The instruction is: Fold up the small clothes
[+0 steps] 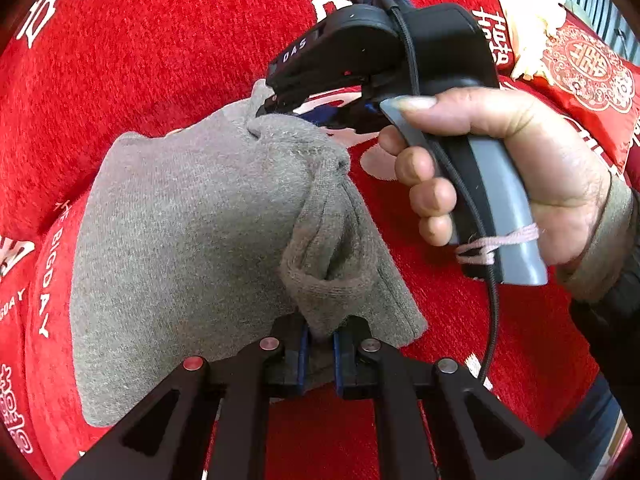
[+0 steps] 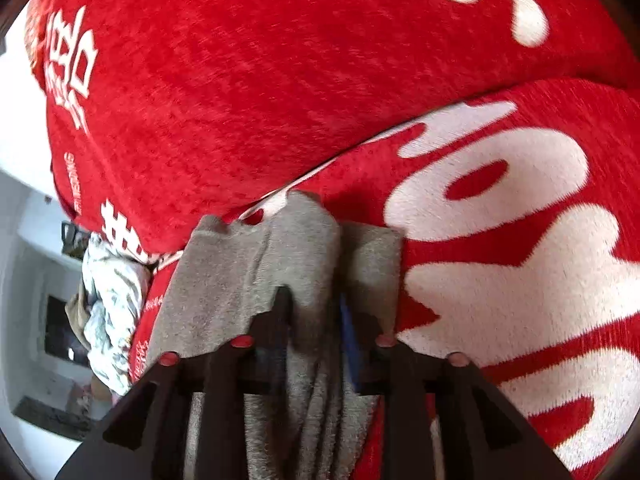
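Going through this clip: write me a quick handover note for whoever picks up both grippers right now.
Left gripper: shut on a bunched edge of the grey knit garment.
Right gripper: shut on the garment's far edge; the right hand holds its handle.
The garment lies partly spread on the red blanket, lifted between both grips.
Done: both edges gripped. Left: fold it over and lay it flat.

A red plush cover (image 1: 180,52) with white lettering fills the scene. A red patterned cushion (image 1: 592,72) lies far right. Pale walls (image 2: 24,248) show at left.
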Motion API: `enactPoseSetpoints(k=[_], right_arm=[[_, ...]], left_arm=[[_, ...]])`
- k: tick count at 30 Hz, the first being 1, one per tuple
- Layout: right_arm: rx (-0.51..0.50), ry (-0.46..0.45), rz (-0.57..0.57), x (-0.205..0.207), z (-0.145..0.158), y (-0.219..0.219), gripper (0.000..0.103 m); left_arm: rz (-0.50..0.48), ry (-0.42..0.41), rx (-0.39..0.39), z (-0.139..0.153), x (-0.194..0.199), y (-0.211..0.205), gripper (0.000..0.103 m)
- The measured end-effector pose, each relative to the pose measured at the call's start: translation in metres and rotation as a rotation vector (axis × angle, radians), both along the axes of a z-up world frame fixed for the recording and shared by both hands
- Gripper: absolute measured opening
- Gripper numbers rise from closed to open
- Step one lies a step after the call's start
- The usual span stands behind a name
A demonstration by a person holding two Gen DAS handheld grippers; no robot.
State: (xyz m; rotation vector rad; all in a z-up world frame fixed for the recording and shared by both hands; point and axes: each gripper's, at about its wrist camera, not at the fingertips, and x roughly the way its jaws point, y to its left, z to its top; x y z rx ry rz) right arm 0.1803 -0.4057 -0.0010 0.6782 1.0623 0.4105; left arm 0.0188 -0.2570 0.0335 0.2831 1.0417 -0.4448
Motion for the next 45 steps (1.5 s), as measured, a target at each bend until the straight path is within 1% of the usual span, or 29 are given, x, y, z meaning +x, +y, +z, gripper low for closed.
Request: enactPoseSetpoints(k=[1,2,3,4,5,6,7,8,10,13,15,17,20,22,23,25,26,28,30,31,32,35,36,37,38,40,42,43,45], right_arm=[[0.010,0.005,-0.010,-0.001,0.000,-0.003,0.048],[0.014,0.004,-0.025,-0.004,0.001,-0.008,0.055],[0.010,-0.003,-0.039,-0.006,0.004,-0.010,0.057],[-0.002,-0.010,-0.054,-0.009,0.007,-0.014,0.062],[-0.014,-0.016,-0.067,-0.013,0.011,-0.017,0.065],[-0.020,-0.021,-0.076,-0.016,0.015,-0.021,0.066],[-0.022,-0.025,-0.080,-0.018,0.019,-0.022,0.066],[-0.030,-0.036,-0.081,-0.022,0.025,-0.023,0.066],[-0.051,-0.066,-0.070,-0.030,0.039,-0.021,0.066],[-0.070,-0.119,-0.045,-0.041,0.060,-0.012,0.066],[-0.076,-0.166,-0.005,-0.049,0.074,0.001,0.066],[-0.070,-0.203,0.072,-0.057,0.085,0.019,0.066],[-0.039,-0.212,0.159,-0.065,0.085,0.041,0.066],[-0.049,-0.188,0.177,-0.066,0.075,0.049,0.066],[-0.063,-0.165,0.175,-0.066,0.066,0.050,0.066],[-0.058,-0.120,0.154,-0.064,0.050,0.047,0.065],[-0.035,-0.109,0.137,-0.066,0.041,0.043,0.065],[-0.015,-0.126,0.124,-0.070,0.037,0.038,0.065],[-0.024,-0.133,0.115,-0.073,0.035,0.036,0.065],[-0.026,-0.135,0.112,-0.073,0.034,0.036,0.065],[-0.031,-0.138,0.110,-0.074,0.034,0.036,0.065],[-0.055,-0.132,0.072,-0.080,0.041,0.033,0.066],[-0.062,-0.138,0.051,-0.086,0.046,0.027,0.069],[-0.082,-0.145,0.032,-0.091,0.050,0.025,0.080],[-0.109,-0.152,0.016,-0.094,0.053,0.023,0.084],[-0.143,-0.162,-0.002,-0.099,0.057,0.020,0.084],[-0.130,-0.146,0.000,-0.098,0.055,0.017,0.084],[-0.128,-0.134,0.003,-0.096,0.053,0.017,0.084],[-0.119,-0.097,0.002,-0.090,0.045,0.017,0.084]], left_arm=[[-0.002,-0.001,0.005,0.001,-0.001,-0.001,0.011],[-0.002,-0.002,0.008,0.001,-0.002,-0.003,0.011],[-0.001,0.000,0.009,0.001,-0.002,-0.003,0.020],[-0.005,0.009,-0.001,0.002,-0.003,-0.002,0.032],[-0.007,0.014,-0.021,0.002,-0.003,-0.002,0.061],[-0.002,0.001,-0.034,0.005,-0.006,-0.002,0.081],[0.012,-0.033,-0.030,0.009,-0.011,-0.002,0.084],[0.015,-0.056,-0.025,0.012,-0.014,-0.003,0.084],[-0.016,-0.043,-0.034,0.014,-0.019,-0.005,0.084],[-0.026,-0.037,-0.035,0.017,-0.026,-0.005,0.085],[-0.033,-0.024,-0.060,0.024,-0.030,0.000,0.084],[-0.043,-0.032,-0.110,0.038,-0.036,0.010,0.084],[-0.034,-0.090,-0.196,0.064,-0.037,0.035,0.084],[0.036,-0.124,-0.211,0.073,-0.024,0.054,0.084],[0.076,-0.120,-0.217,0.073,-0.015,0.062,0.084],[0.170,-0.089,-0.245,0.066,0.008,0.084,0.084],[0.220,-0.075,-0.247,0.060,0.019,0.094,0.084],[0.318,-0.050,-0.201,0.041,0.042,0.109,0.084],[0.370,-0.004,-0.153,0.020,0.056,0.117,0.084],[0.366,0.044,-0.161,0.007,0.063,0.119,0.085],[0.363,0.063,-0.174,0.003,0.061,0.120,0.085],[0.353,0.087,-0.243,0.006,0.063,0.128,0.085],[0.354,0.088,-0.278,0.011,0.064,0.134,0.085],[0.364,0.083,-0.313,0.017,0.067,0.141,0.085],[0.378,0.085,-0.339,0.021,0.070,0.148,0.085],[0.409,0.120,-0.398,0.022,0.086,0.162,0.085],[0.403,0.188,-0.453,0.016,0.103,0.165,0.085],[0.395,0.219,-0.468,0.012,0.111,0.165,0.085],[0.373,0.266,-0.464,0.000,0.123,0.157,0.085]])
